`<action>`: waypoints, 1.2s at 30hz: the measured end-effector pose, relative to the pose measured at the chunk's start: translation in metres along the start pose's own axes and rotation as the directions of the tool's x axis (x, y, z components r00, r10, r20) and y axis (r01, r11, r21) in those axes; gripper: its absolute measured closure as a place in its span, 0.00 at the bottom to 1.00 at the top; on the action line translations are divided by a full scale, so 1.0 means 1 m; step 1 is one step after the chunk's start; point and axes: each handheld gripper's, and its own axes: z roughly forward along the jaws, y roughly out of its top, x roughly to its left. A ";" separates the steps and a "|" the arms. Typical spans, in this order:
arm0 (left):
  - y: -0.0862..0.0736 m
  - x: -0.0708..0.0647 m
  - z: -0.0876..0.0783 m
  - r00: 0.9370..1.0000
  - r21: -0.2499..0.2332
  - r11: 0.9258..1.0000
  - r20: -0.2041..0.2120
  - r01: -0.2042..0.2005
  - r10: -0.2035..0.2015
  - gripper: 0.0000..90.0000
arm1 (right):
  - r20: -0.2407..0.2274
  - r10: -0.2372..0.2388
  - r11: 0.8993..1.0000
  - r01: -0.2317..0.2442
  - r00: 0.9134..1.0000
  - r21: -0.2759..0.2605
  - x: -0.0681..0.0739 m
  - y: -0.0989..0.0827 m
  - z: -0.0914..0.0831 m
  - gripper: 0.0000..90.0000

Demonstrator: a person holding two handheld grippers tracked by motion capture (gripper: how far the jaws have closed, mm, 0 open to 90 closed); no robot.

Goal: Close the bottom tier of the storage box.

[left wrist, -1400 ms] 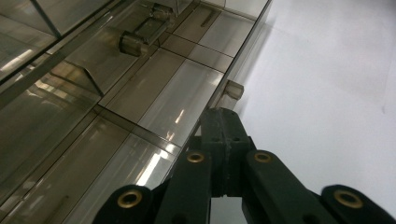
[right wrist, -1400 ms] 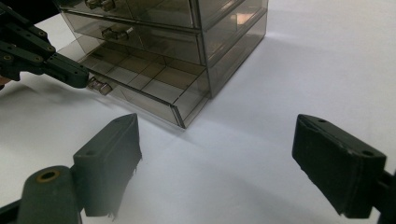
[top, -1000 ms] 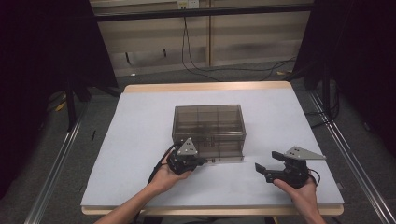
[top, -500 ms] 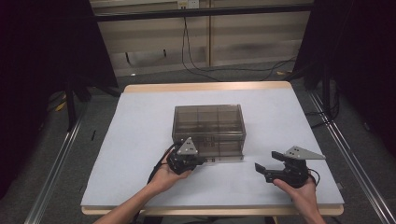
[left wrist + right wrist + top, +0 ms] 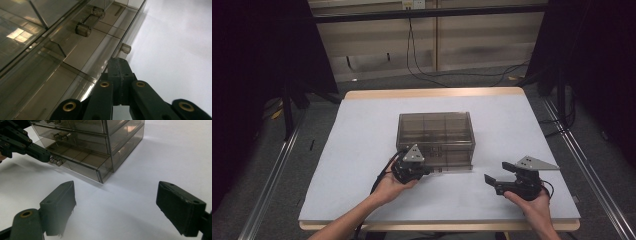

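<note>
1. A smoky, see-through plastic drawer cabinet (image 5: pixel 435 135) is seen standing near the middle of the white-topped table (image 5: pixel 362 130), its drawer fronts turned toward the person.
2. The bottom drawer (image 5: pixel 82 162) is pulled partly out; its front panel stands clear of the cabinet's face, and its base rests just above the table.
3. The left gripper (image 5: pixel 428 171) is held low at the cabinet's front left corner, right at the pulled-out drawer.
4. Its black jaws are pressed together, as seen in the left gripper view, where the closed tip (image 5: pixel 119 65) lies against the drawer's front edge, just below a small clear handle knob (image 5: pixel 125 48).
5. From the right gripper view, that same tip is seen right at the small cylindrical handle (image 5: pixel 56 161) of the bottom drawer; whether the handle is actually pinched cannot be told.
6. The right gripper (image 5: pixel 490 180) is held well apart from the cabinet, near the table's front right, jaws pointed toward the left gripper.
7. Its two black pads (image 5: pixel 60 200) are spread wide, with nothing between them but bare table.
</note>
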 end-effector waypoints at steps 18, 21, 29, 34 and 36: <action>-0.004 0.004 0.001 1.000 -0.026 1.000 0.004 0.014 -0.014 1.00 | -0.011 -0.010 1.000 0.010 1.000 0.004 0.002 0.001 0.002 0.18; -0.004 0.003 0.001 1.000 -0.019 1.000 -0.007 0.007 -0.007 1.00 | -0.011 -0.010 1.000 0.010 1.000 0.006 0.002 0.001 0.002 0.18; -0.004 0.004 0.001 1.000 -0.014 1.000 -0.016 0.008 -0.009 1.00 | -0.015 -0.012 1.000 0.012 1.000 0.013 0.003 0.000 0.002 0.18; -0.004 0.006 0.002 1.000 -0.017 1.000 -0.019 0.010 -0.010 1.00 | -0.014 -0.012 1.000 0.012 1.000 0.012 0.003 0.000 0.002 0.18; -0.004 0.006 0.003 1.000 -0.032 0.999 -0.020 0.018 -0.019 1.00 | -0.013 -0.012 1.000 0.012 1.000 0.012 0.003 0.000 0.002 0.18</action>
